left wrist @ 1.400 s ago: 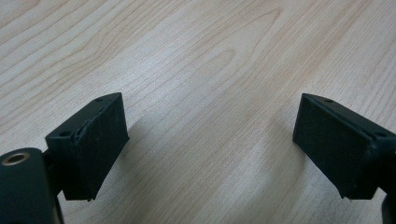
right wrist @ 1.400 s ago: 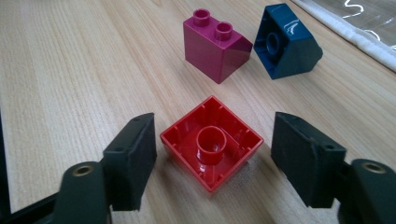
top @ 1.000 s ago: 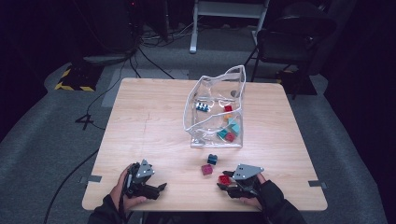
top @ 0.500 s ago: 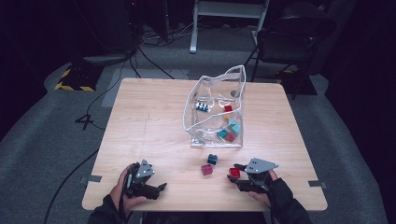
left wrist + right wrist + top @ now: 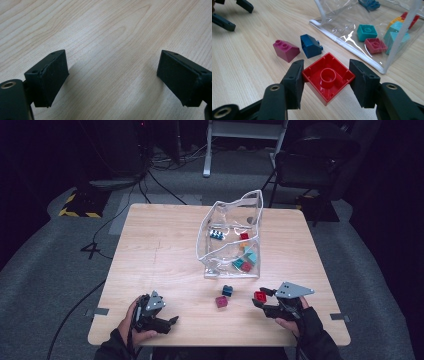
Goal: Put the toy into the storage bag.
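Observation:
My right gripper (image 5: 325, 77) is shut on a red brick (image 5: 327, 76), hollow underside facing the camera, held just above the wood; in the high view this right gripper (image 5: 260, 299) and its red brick (image 5: 259, 296) sit near the front right. Beyond the brick lie a magenta sloped brick (image 5: 285, 50) and a dark blue brick (image 5: 310, 45), the same magenta brick (image 5: 221, 302) and blue brick (image 5: 227, 290) showing mid-table. My left gripper (image 5: 170, 322) rests at the front left, its jaws apart over bare wood, and the left gripper (image 5: 113, 75) holds nothing.
A clear plastic bag (image 5: 231, 235) with a white rim lies behind the loose bricks, holding teal, red, orange and blue bricks (image 5: 367, 31). The wooden table (image 5: 160, 250) has bare room on its left half. A chair and cables stand on the floor beyond.
My right gripper has risen with the red brick and moved toward the bag and to the right. The left gripper has stayed put.

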A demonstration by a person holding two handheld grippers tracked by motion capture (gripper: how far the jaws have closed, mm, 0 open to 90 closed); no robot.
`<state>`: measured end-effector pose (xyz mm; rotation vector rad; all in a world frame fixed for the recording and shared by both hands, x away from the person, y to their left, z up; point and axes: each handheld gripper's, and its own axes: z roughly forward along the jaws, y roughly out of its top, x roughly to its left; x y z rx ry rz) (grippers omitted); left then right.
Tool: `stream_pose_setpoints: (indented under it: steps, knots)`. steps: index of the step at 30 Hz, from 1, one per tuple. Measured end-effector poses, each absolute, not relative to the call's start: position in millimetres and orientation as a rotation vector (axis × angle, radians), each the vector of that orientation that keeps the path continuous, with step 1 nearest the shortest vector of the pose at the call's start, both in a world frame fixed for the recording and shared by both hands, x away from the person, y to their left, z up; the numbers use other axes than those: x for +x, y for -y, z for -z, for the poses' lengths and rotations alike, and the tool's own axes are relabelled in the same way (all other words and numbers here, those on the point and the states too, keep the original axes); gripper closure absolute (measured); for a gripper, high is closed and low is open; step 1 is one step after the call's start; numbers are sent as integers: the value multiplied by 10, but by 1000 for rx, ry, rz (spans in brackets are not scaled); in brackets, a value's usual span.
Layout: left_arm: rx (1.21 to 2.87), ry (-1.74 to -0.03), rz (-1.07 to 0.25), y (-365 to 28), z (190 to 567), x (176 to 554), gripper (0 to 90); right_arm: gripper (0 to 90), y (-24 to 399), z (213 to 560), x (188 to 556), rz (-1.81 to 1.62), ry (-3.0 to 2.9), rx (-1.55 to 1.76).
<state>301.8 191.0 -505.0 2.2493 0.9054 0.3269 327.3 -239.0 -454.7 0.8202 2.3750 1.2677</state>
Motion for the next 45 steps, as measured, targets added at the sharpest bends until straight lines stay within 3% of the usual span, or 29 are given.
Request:
stream_pose_setpoints:
  steps: [28, 45]
  knots:
    - [2249, -907, -328, -1910, 5049, 3019, 103, 481, 2401, 3658, 3549, -1300, -2209, 815]
    - [2250, -905, -328, -1911, 5049, 3020, 103, 482, 2377, 3320, 3655, -1305, -2128, 798]
